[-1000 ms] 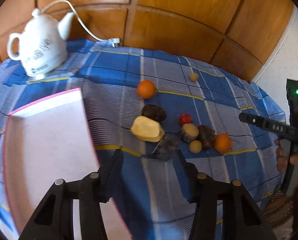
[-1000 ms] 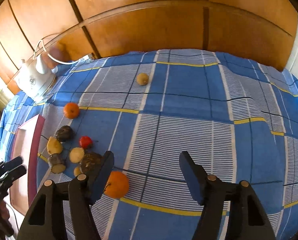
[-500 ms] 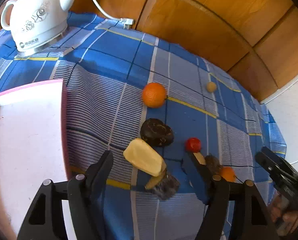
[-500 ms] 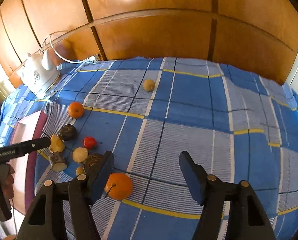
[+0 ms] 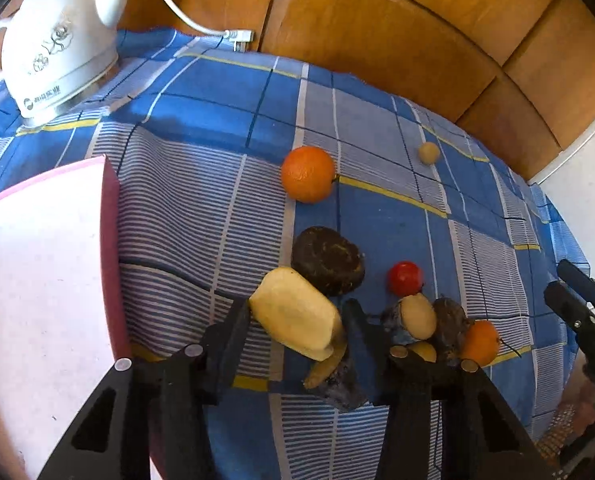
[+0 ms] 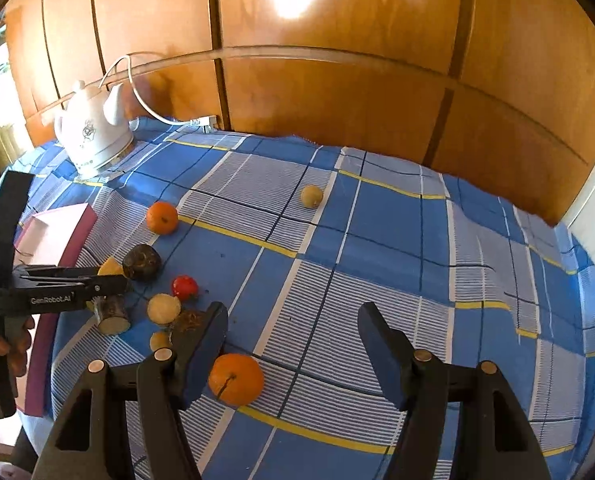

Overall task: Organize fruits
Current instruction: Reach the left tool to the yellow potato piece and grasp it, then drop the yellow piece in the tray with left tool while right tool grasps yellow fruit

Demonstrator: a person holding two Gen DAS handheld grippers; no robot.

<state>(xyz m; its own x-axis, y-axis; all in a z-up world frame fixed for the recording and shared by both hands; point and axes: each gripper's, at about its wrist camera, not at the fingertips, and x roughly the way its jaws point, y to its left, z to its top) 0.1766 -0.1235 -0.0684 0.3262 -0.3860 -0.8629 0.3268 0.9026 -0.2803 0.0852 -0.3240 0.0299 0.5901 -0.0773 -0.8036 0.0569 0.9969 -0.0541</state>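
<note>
My left gripper point(image 5: 297, 316) is open with its fingers on either side of a pale yellow peeled fruit point(image 5: 295, 314); from the right wrist view point(image 6: 109, 268) the fruit shows just past the left gripper's tips. A dark round fruit point(image 5: 327, 260) lies just beyond it. An orange point(image 5: 307, 174), a red fruit point(image 5: 404, 278), a small tan fruit point(image 5: 428, 153) and a cluster with a second orange point(image 5: 479, 342) lie on the blue checked cloth point(image 5: 217, 112). My right gripper point(image 6: 293, 328) is open and empty above the cloth, beside the near orange point(image 6: 236, 378).
A white tray with a pink rim point(image 5: 37, 280) lies at the left. A white kettle point(image 5: 53, 44) with a cord stands at the back left. A wooden wall point(image 6: 337, 60) runs behind the table. A cut dark-skinned piece point(image 6: 111, 316) lies near the cluster.
My left gripper has moved forward and down, so the yellow fruit now sits between its open fingers. The right gripper has risen slightly and turned left.
</note>
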